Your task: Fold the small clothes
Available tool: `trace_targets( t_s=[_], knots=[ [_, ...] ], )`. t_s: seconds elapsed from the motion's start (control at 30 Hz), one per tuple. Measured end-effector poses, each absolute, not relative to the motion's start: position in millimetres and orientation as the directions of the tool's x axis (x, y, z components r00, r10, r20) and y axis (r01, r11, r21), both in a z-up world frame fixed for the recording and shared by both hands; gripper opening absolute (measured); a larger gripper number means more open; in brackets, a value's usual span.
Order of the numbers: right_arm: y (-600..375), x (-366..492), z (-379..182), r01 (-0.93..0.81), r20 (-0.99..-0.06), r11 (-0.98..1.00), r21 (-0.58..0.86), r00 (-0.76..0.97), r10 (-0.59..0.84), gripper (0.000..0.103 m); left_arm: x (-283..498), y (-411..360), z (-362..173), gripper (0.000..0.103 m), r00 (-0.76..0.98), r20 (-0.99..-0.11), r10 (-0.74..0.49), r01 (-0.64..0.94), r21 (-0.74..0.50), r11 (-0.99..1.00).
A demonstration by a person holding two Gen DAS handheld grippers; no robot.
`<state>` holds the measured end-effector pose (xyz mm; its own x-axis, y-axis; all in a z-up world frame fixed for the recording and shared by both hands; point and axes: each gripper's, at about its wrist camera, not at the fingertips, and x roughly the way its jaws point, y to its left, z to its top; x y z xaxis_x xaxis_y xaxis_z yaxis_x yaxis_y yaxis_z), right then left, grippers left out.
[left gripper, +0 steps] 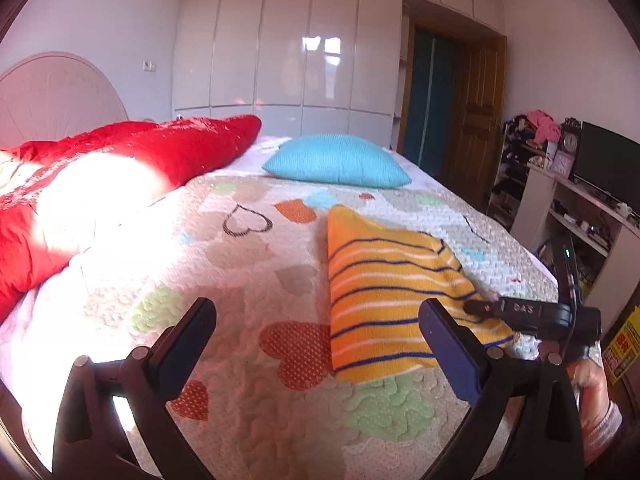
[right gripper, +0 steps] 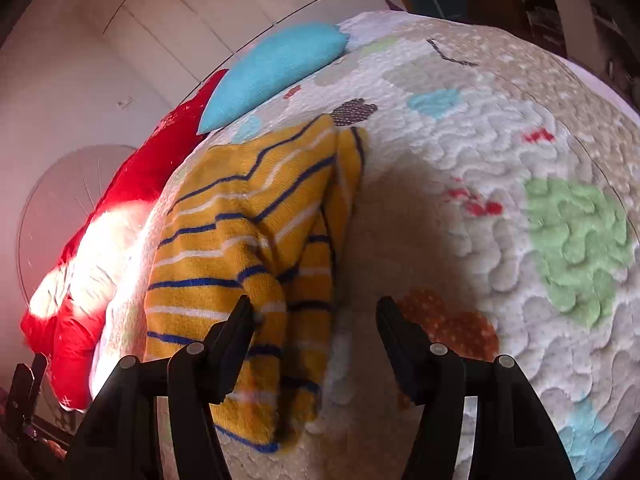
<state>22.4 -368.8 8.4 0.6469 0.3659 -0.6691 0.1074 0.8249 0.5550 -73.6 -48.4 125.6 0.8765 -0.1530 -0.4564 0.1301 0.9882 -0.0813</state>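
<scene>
Sunlit bedroom: a quilted bedspread (left gripper: 256, 272) printed with hearts covers the bed, with one red duvet (left gripper: 132, 160) bunched along its left side and one turquoise pillow (left gripper: 338, 160) near the far end. One small yellow knit garment (left gripper: 396, 300) with navy and white stripes lies on the bedspread right of centre, folded over into a rough rectangle; in the right wrist view its layers overlap unevenly, one flap doubled over the rest. The left gripper (left gripper: 320, 344) hangs above the quilt with its jaws spread wide and nothing between them. The right gripper (right gripper: 316, 344) is also spread, its left finger touching the garment's near edge without pinching it. Shelving on the right wall holds a dark screen (left gripper: 608, 164) and one clock (left gripper: 570, 142).
</scene>
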Motion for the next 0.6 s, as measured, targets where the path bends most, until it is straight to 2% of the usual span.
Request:
trace_targets(
  t_s=[0.13, 0.33, 0.43, 0.6],
  knots=[
    [-386, -17, 12, 0.159, -0.66, 0.82, 0.55, 0.684, 0.31, 0.067, -83, -43, 139, 0.103, 0.907, -0.397, -0.141, 0.127, -0.062, 0.99],
    [-378, -58, 26, 0.178, -0.674, 0.851, 0.494, 0.697, 0.245, 0.067, -107, -53, 164, 0.103, 0.968, -0.251, -0.016, 0.026, 0.04, 0.999],
    [-373, -71, 34, 0.173, -0.664, 0.848, 0.501, 0.706, 0.248, 0.067, -119, -52, 176, 0.103, 0.982, -0.184, 0.04, -0.034, 0.036, 0.999],
    [-353, -86, 54, 0.151, -0.647, 0.866, 0.476, 0.728, 0.229, 0.068, -123, -51, 183, 0.103, 0.963, -0.262, -0.067, 0.074, 0.017, 0.997]
  ],
)
